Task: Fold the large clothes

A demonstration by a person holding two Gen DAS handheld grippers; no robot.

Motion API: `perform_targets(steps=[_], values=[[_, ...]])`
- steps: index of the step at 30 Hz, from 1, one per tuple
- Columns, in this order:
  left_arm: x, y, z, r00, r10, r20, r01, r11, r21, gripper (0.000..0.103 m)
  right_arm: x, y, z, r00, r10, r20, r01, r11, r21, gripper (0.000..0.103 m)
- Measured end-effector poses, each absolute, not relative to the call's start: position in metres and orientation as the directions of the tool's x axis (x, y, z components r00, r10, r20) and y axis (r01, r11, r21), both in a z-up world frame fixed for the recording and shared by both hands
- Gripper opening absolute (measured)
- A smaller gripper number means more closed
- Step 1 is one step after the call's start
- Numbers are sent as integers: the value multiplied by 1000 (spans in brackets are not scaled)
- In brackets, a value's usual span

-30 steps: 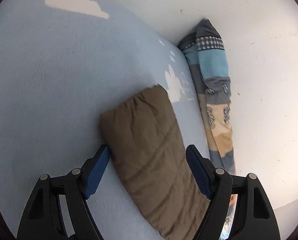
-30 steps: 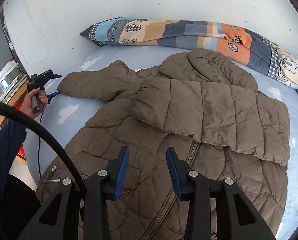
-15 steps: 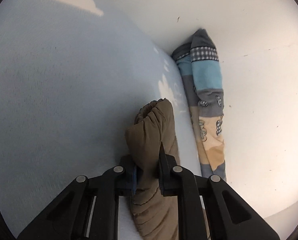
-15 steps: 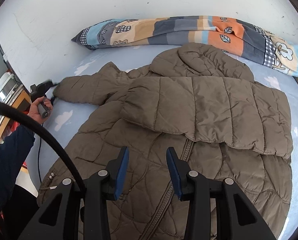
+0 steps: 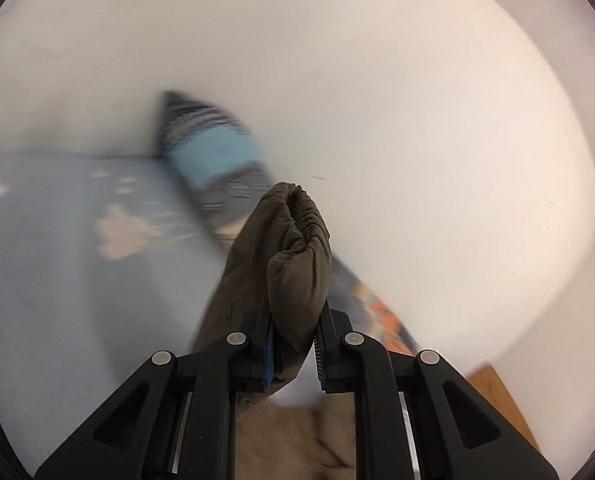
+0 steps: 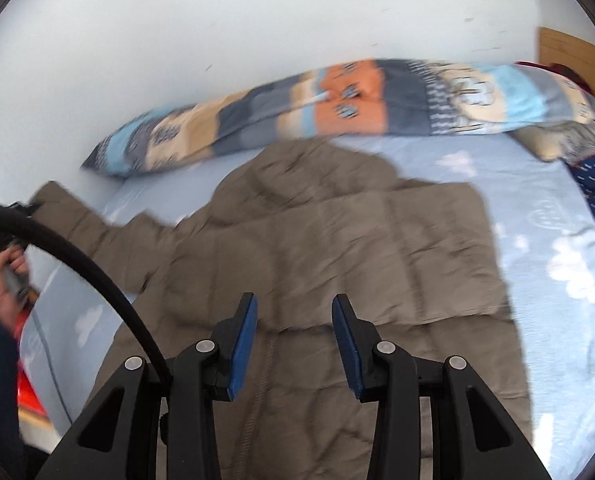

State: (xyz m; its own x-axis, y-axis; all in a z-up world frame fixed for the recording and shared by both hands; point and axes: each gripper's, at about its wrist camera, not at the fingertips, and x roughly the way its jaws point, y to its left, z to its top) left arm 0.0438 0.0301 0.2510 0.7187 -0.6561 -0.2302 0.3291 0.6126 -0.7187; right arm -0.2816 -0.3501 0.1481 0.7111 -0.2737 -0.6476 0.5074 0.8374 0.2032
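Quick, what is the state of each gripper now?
Left gripper: closed on the jacket sleeve.
Right gripper: open, holding nothing, above the jacket.

Soft, even daylight fills both my views; the white wall point(image 5: 377, 80) glows bright, almost washed out, with a warm tint on its right. Motion blur smears the patterned pillow point(image 5: 213, 152) and cloud-print sheet point(image 5: 37, 240) in my left view, while the sleeve cuff point(image 5: 297, 240) stays sharp. My right view blurs the brown jacket point(image 6: 337, 248) too. Fisheye bending curves everything, and dark vignette rings the corners.
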Motion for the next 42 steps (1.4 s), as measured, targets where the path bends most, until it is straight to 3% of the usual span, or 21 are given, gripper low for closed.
perform_targets(steps=[7, 12, 19, 29, 32, 34, 36, 42], values=[[-45, -88, 315, 560, -811, -170, 565, 524, -638, 15, -323, -387, 172, 711, -394, -583, 612, 754, 238, 42], [-94, -190, 314, 414, -880, -234, 654, 466, -596, 15, -348, -404, 189, 712, -447, -541, 646, 719, 256, 42], [-155, -311, 250, 244, -893, -378, 698, 432, -571, 15, -385, -427, 203, 696, -506, -510, 694, 656, 295, 42], [-212, -421, 116, 161, -757, -634, 757, 507, -413, 17, -409, -445, 202, 673, -533, -513, 726, 611, 317, 42], [-219, -431, 96, 145, -708, -691, 765, 524, -375, 35, -409, -447, 201, 670, -533, -516, 728, 609, 315, 42], [-231, -428, 96, 117, -718, -686, 776, 497, -388, 62, -407, -449, 200, 668, -529, -522, 728, 609, 315, 42], [-244, -423, 106, 119, -718, -686, 797, 481, -365, 73, -407, -452, 199, 667, -531, -523, 730, 608, 314, 42], [-249, -378, 174, 177, -757, -629, 855, 435, -282, 74, -403, -456, 199, 664, -540, -517, 735, 599, 319, 42]])
